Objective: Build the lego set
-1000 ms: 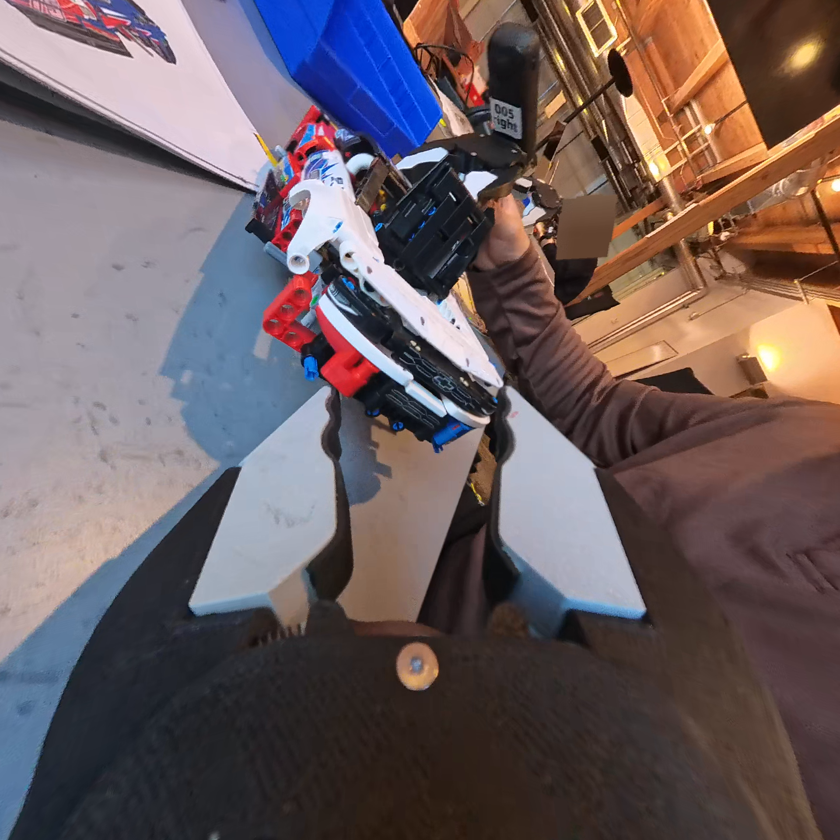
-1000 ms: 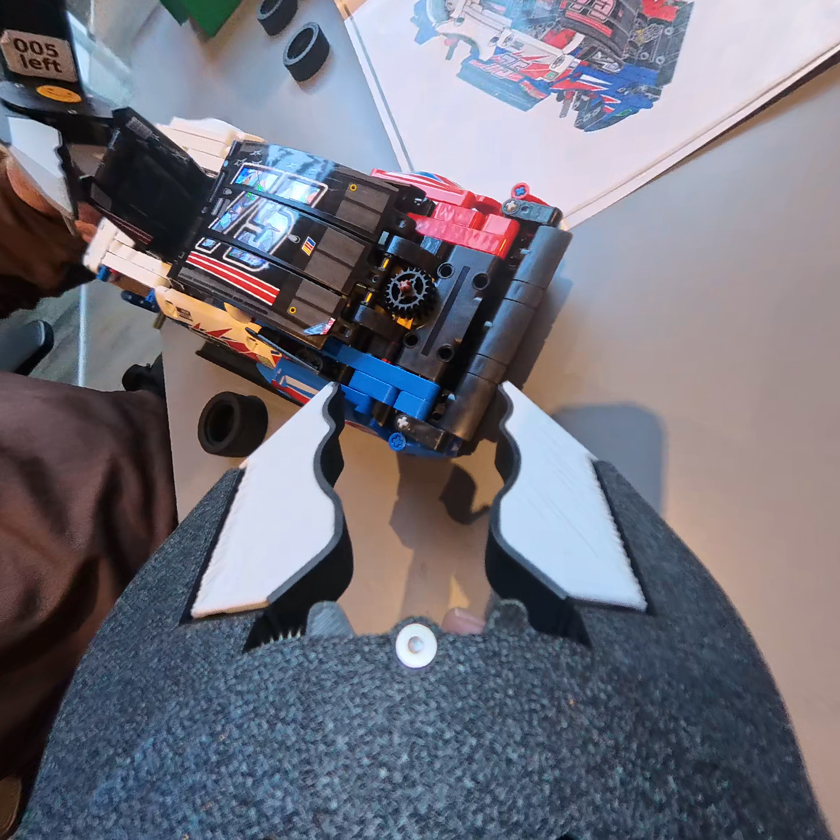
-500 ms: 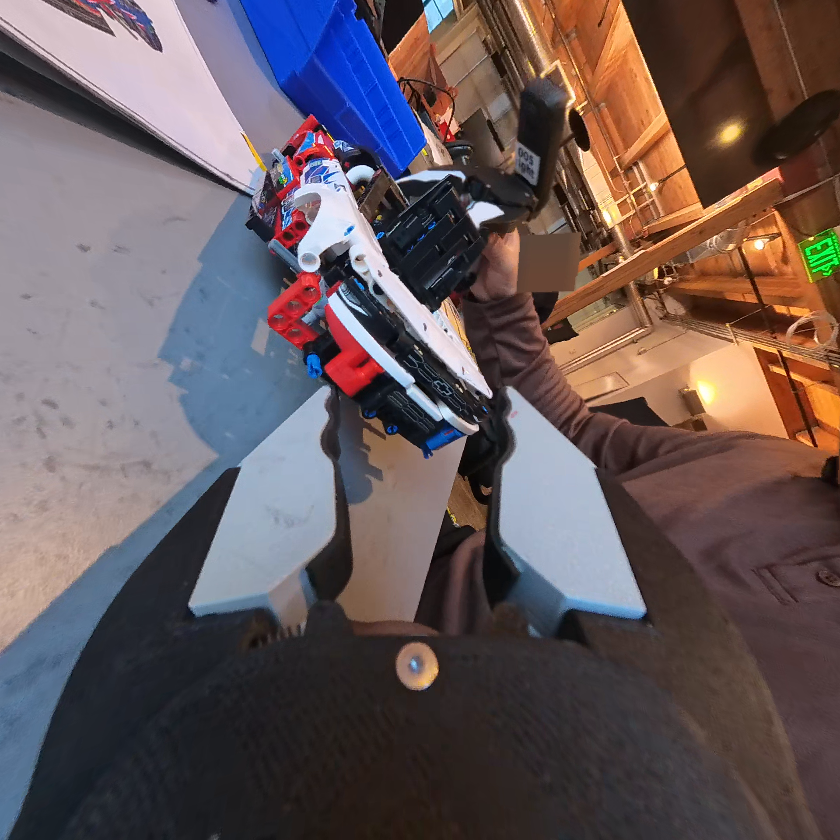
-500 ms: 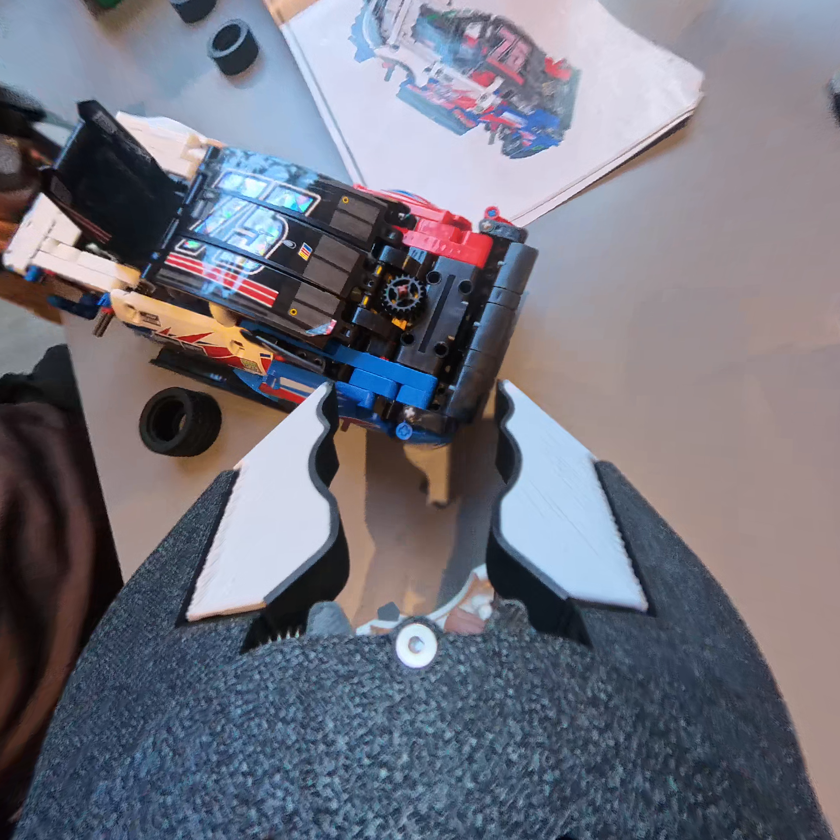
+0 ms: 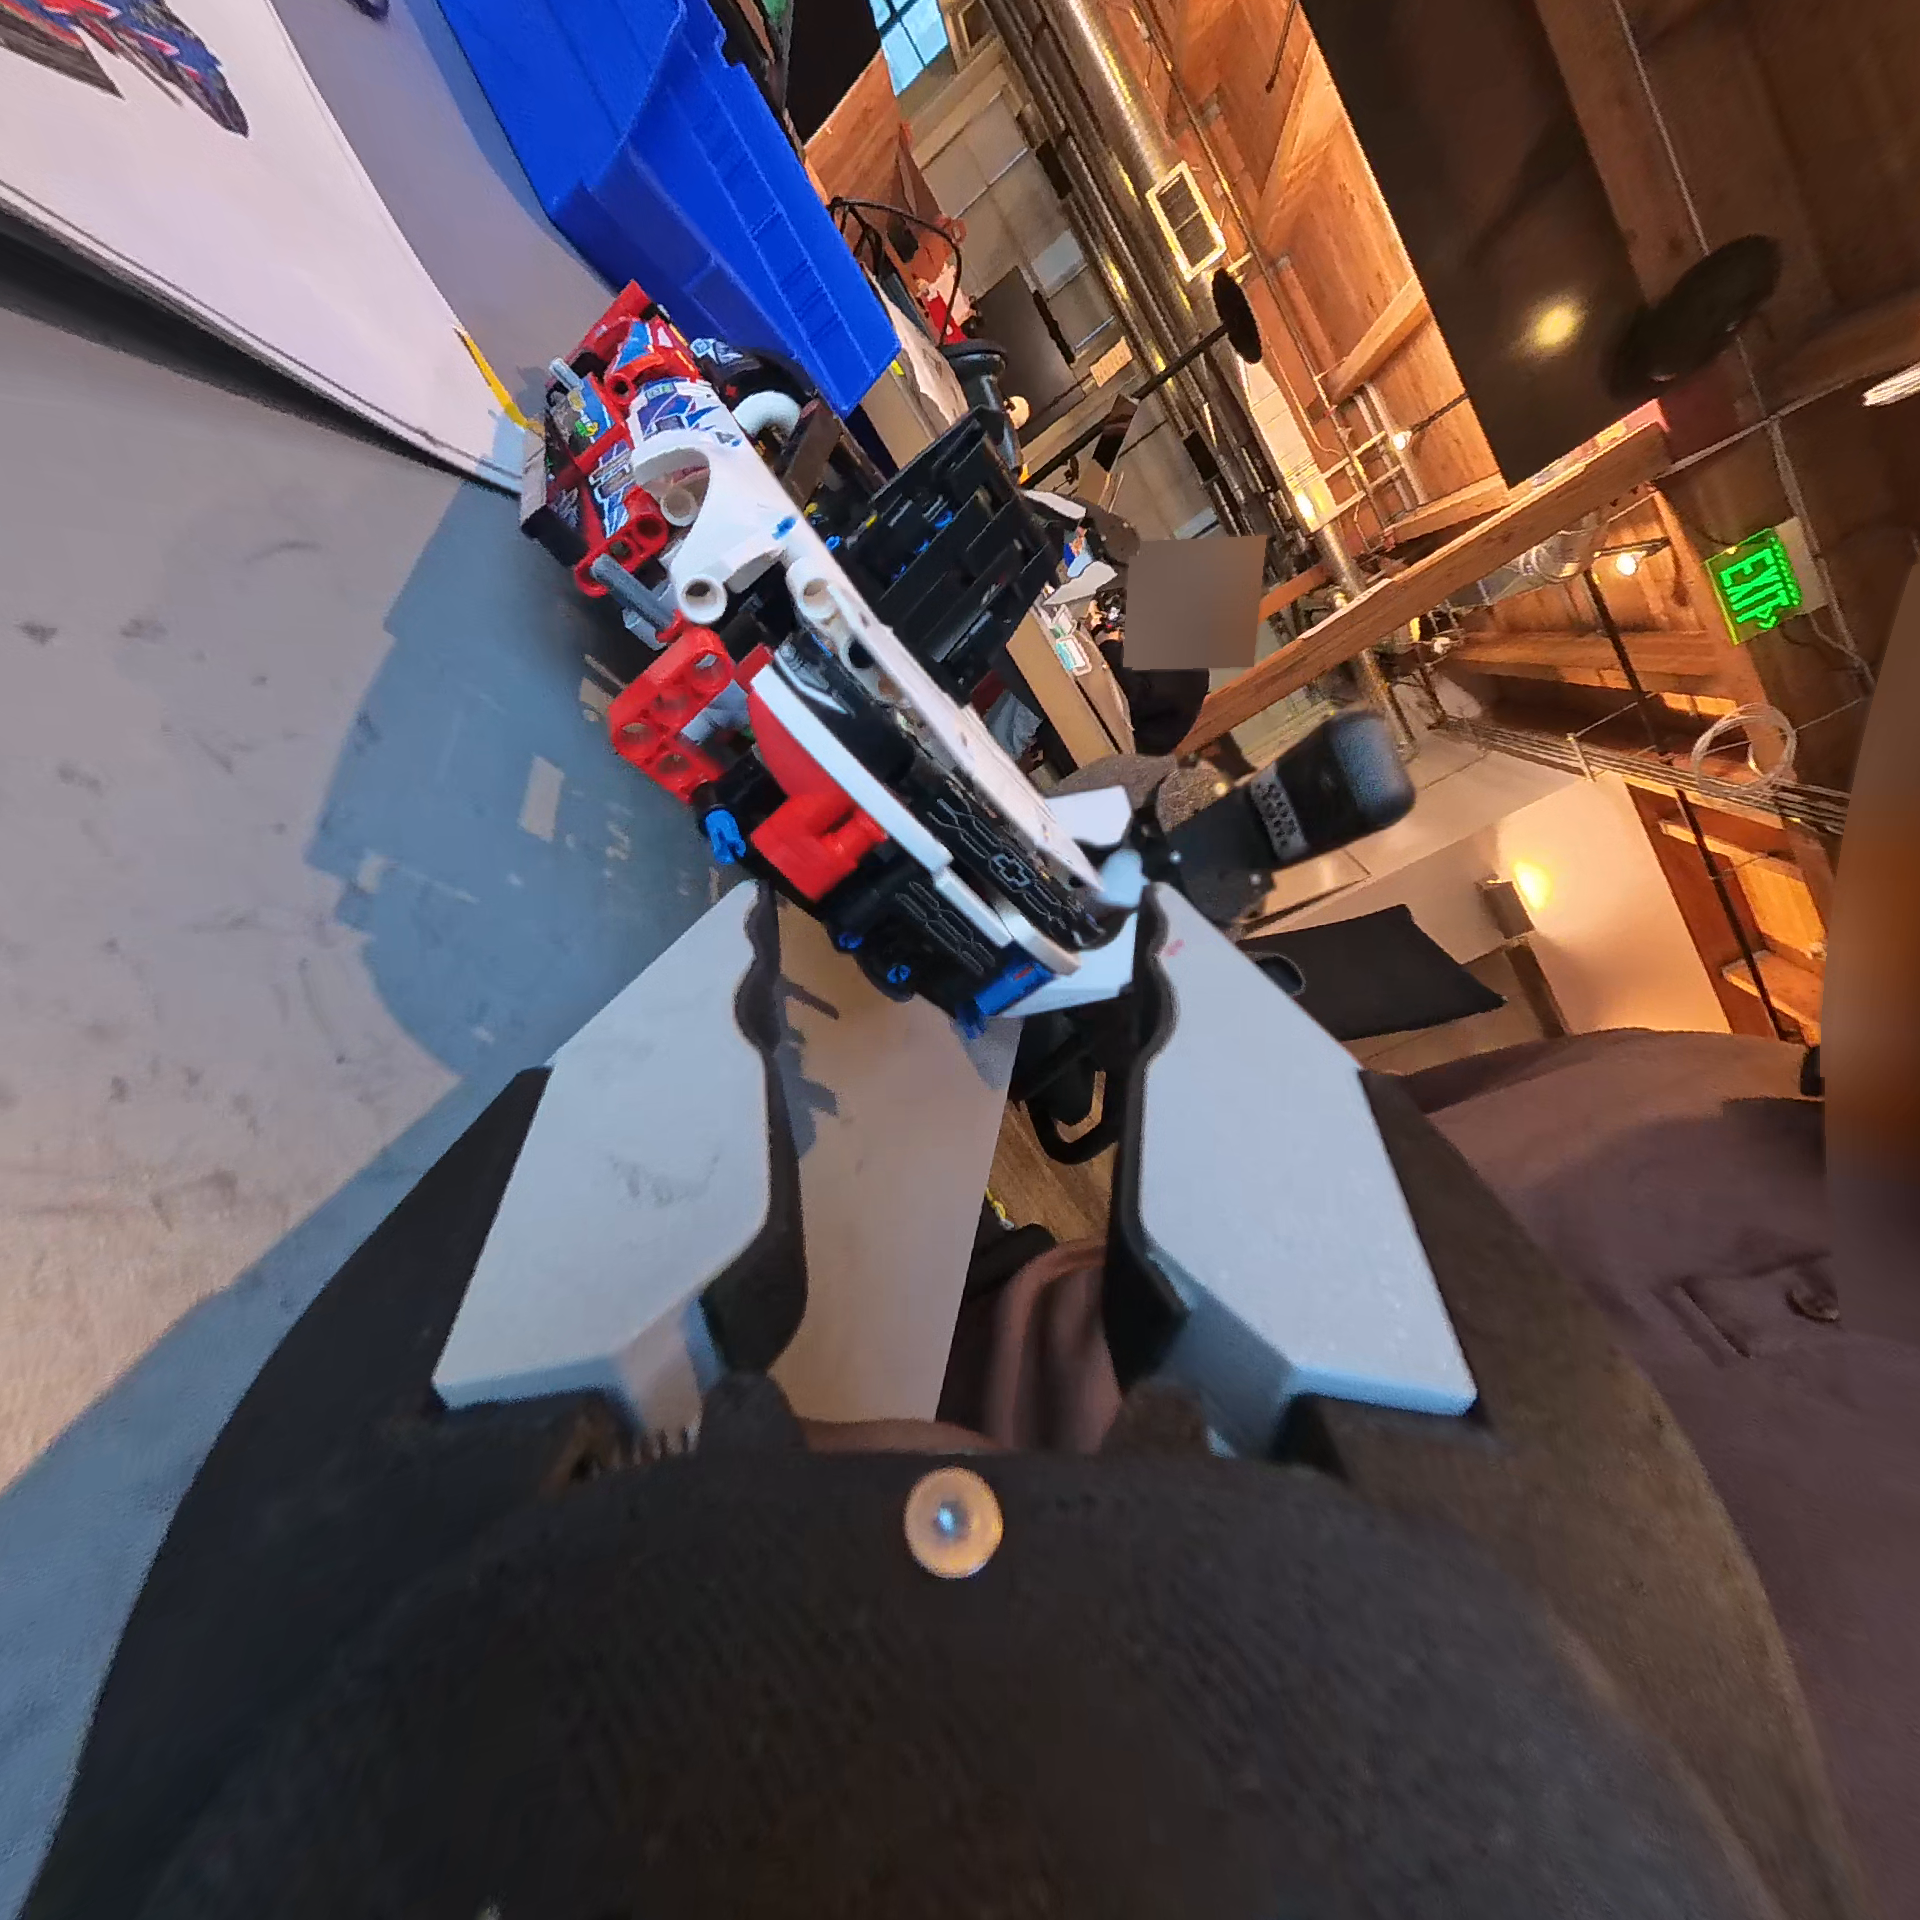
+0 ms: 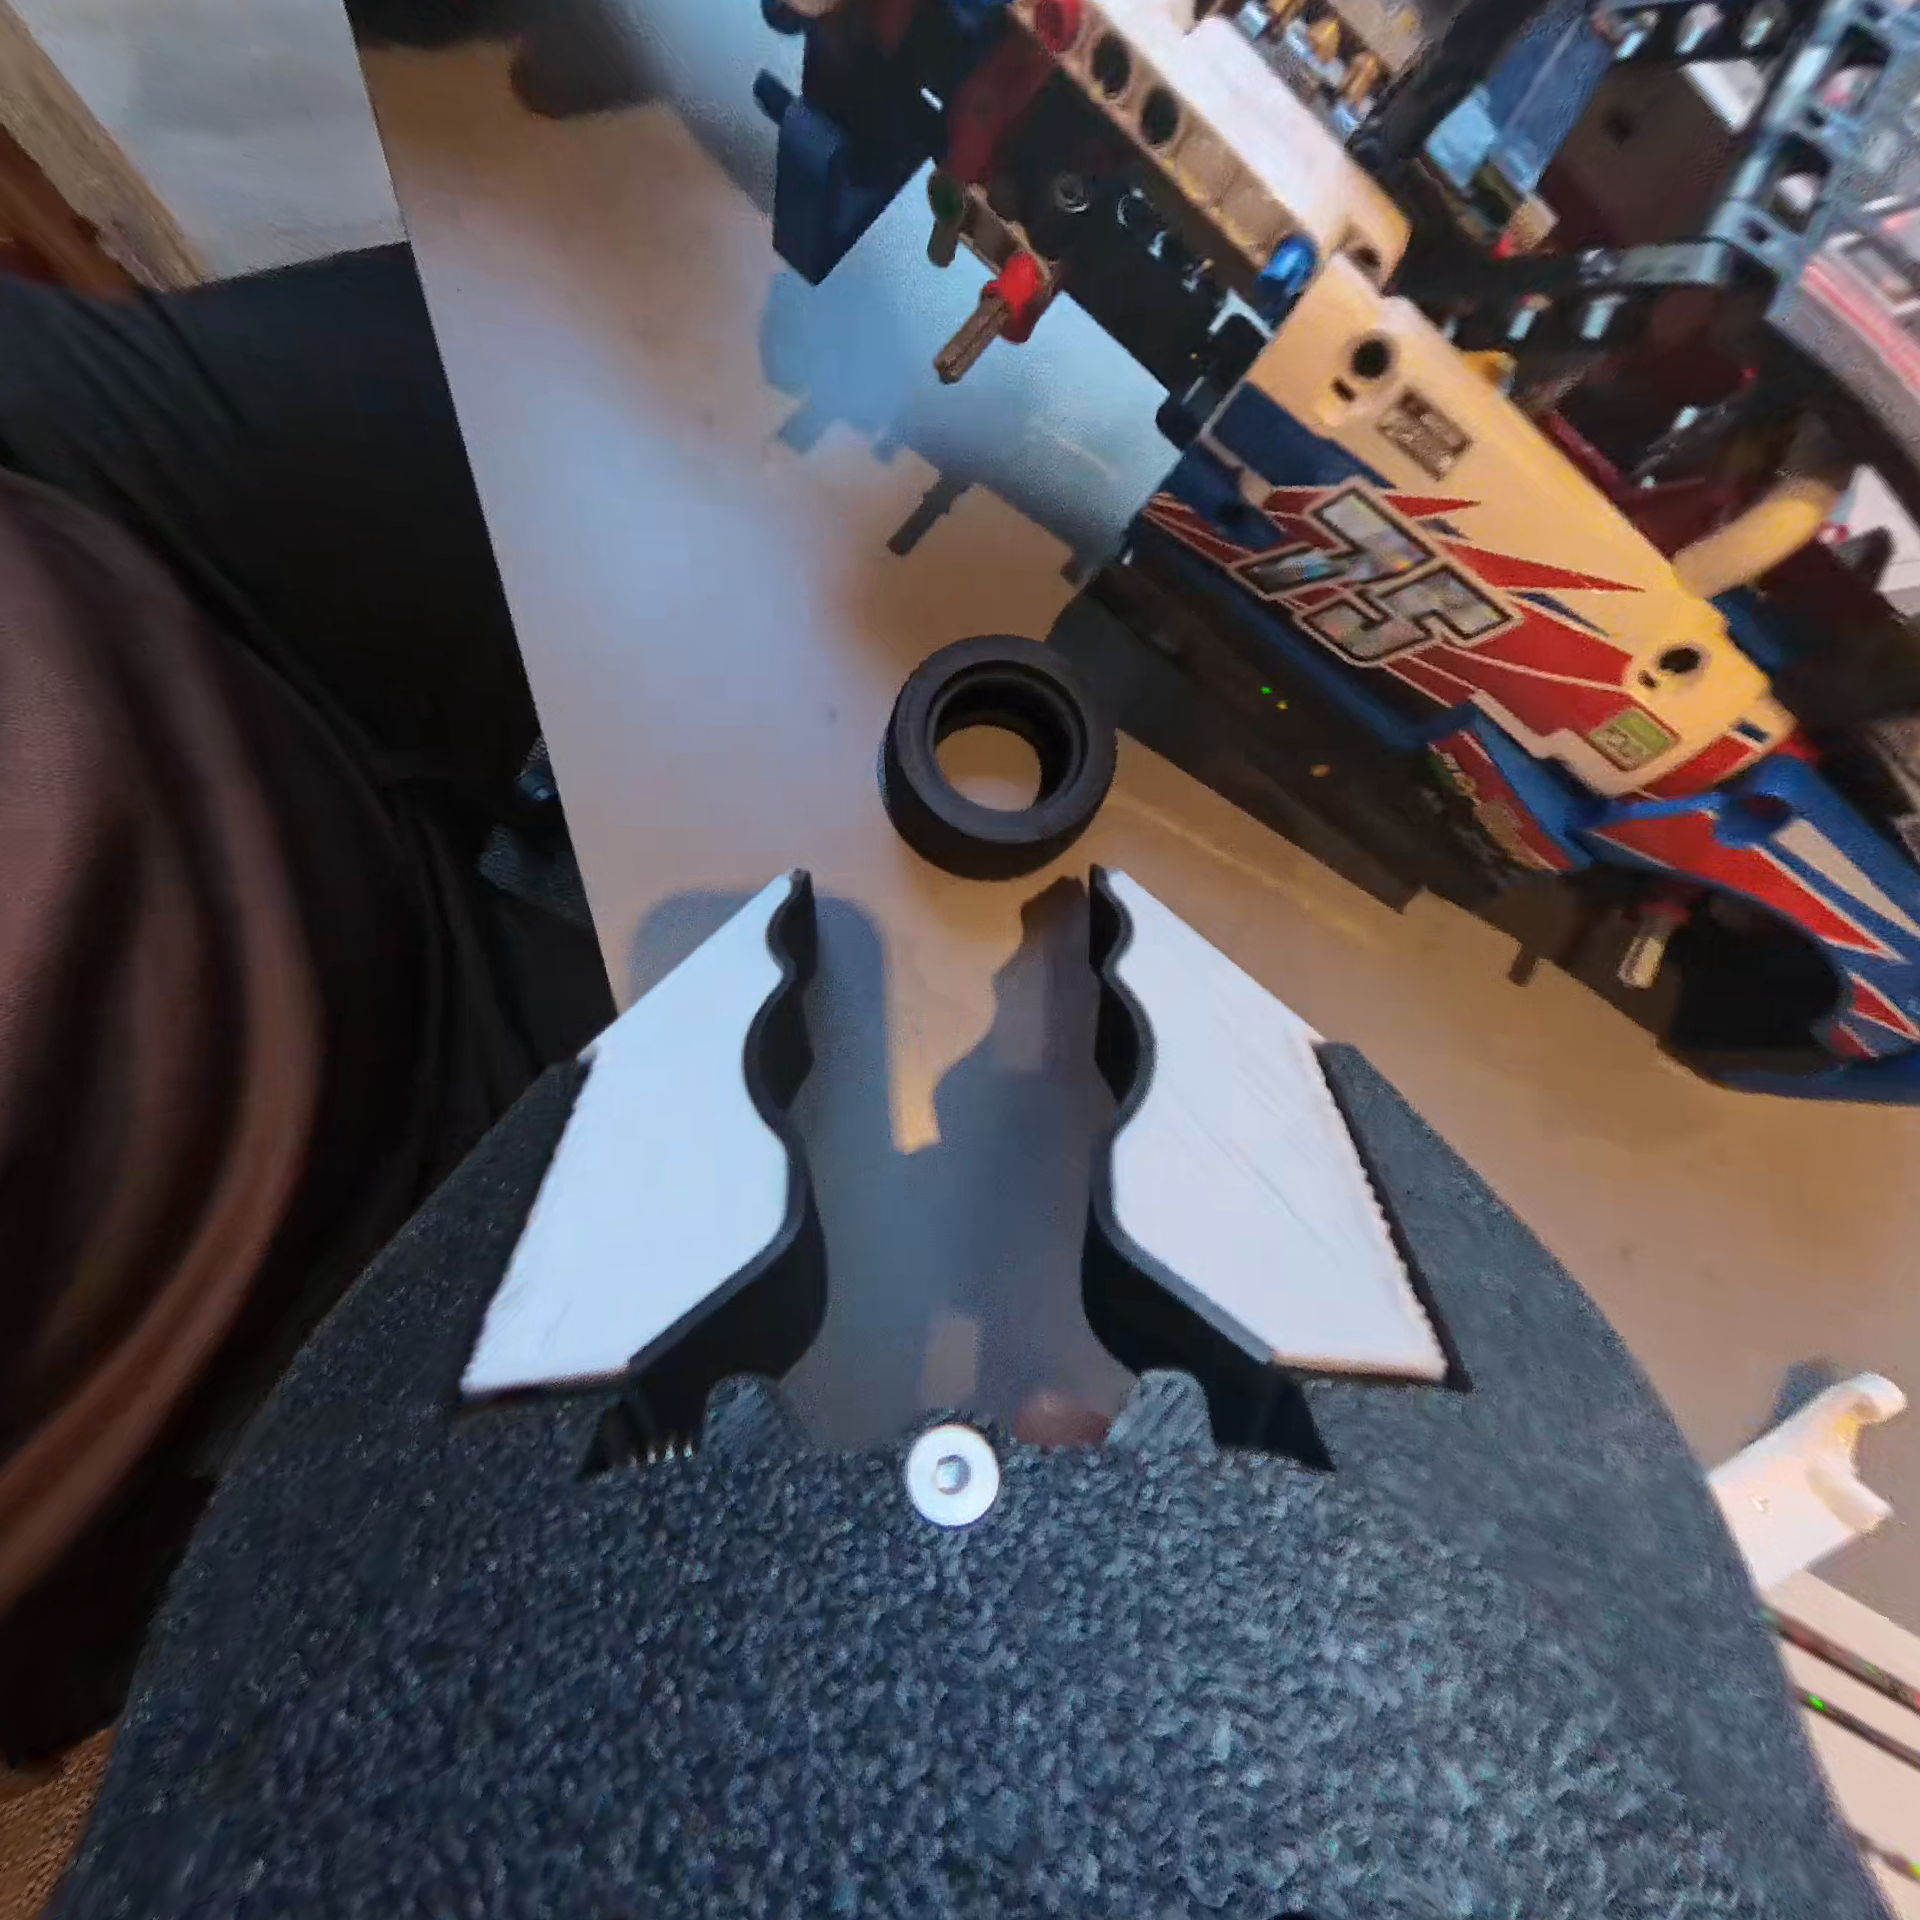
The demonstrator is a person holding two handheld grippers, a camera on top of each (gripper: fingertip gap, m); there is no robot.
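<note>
**A:** So, where's the right gripper [image 6: 951, 894] sitting right now? Is it carrying anything?

**B:** Nope, it's carrying nothing. Its jaws are standing partly apart with bare table [image 6: 665, 582] showing between them. The loose black tyre [image 6: 995, 756] is lying just past the fingertips at 12 o'clock, on its side with the hole facing up. My guess is it's lining up for that tyre, since the gap looks close to the tyre's width.

**A:** And the lego car [image 6: 1455, 582] itself?

**B:** In the right wrist view it's filling the 1 to 3 o'clock area, resting on the table with its white, red and blue side panel facing the camera. A bare axle stub is poking out low on its side around 3 o'clock, so wheels are probably what's missing.

**A:** What's the left one doing then?

**B:** The left gripper [image 5: 951, 914] is spread wide and gripping nothing either. The car's nose [image 5: 997, 914] is lying right at its fingertips, body running off toward 11 o'clock. I'm reading that as staying close to steady the car, but it isn't clamping it. The blue bin [image 5: 665, 177] and the instruction sheet [image 5: 208, 208] are sitting beyond, up at 11 o'clock.
</note>
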